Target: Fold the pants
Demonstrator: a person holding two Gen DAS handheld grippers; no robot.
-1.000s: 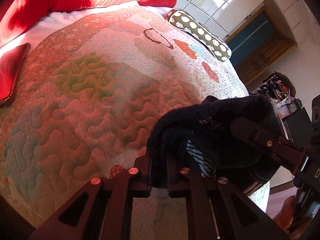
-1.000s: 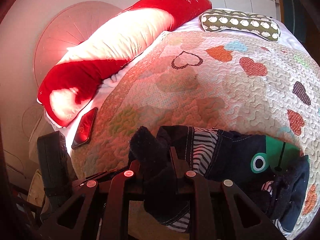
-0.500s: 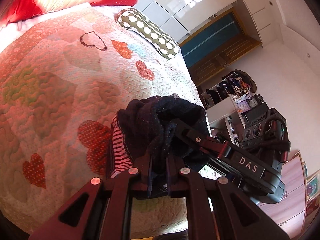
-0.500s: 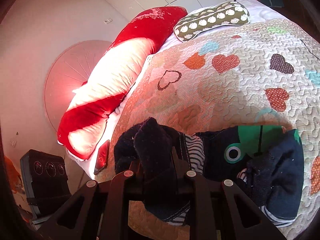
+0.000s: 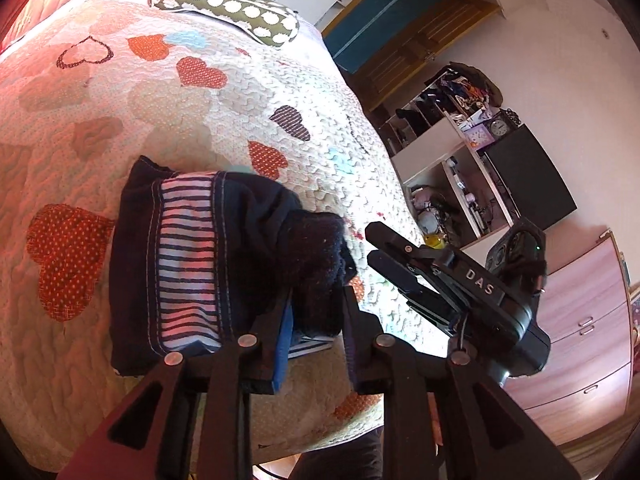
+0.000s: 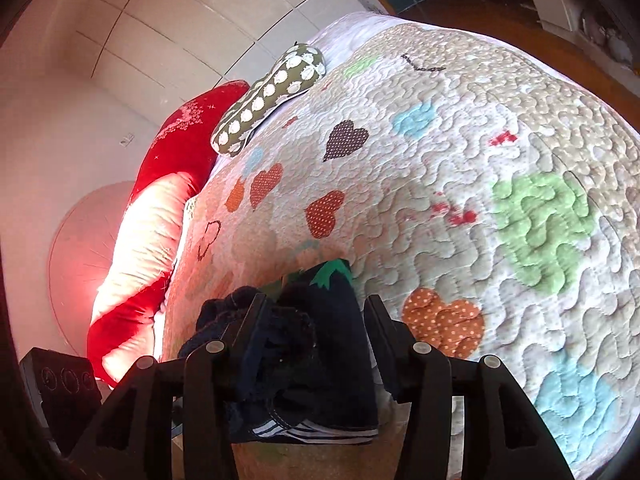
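A bed [image 5: 280, 128] fills both views, covered by a quilted bedspread [image 6: 500, 168] stitched in wavy lines and patched with hearts in red, orange, brown and blue. At its head lie a long red and white pillow [image 6: 152, 248] and a smaller olive cushion with white spots [image 5: 228, 4]. Beside the bed, in the left wrist view, stand a white shelving unit crowded with small things [image 5: 452, 128], a black box-like unit [image 5: 528, 180] and a pale wooden dresser [image 5: 592, 344].

The pants [image 5: 192, 264], dark navy with a band of white and dark stripes, lie bunched in a folded heap on the bedspread near the bed's edge. The right wrist view shows a green patch [image 6: 332, 272] on their fabric.

The right gripper [image 5: 372, 246] reaches in from the right in the left wrist view, its body marked "DAS" [image 5: 478, 282] in white letters. Its fingers [image 6: 248, 328] stand apart in its own view, with a thick fold of the pants lying between them and touching the left one; they do not squeeze the cloth.

The left gripper [image 5: 316, 312] also has its fingers [image 5: 272, 320] parted, a dark lump of the pants sitting loosely between them and blue pad facing showing on the inner side.
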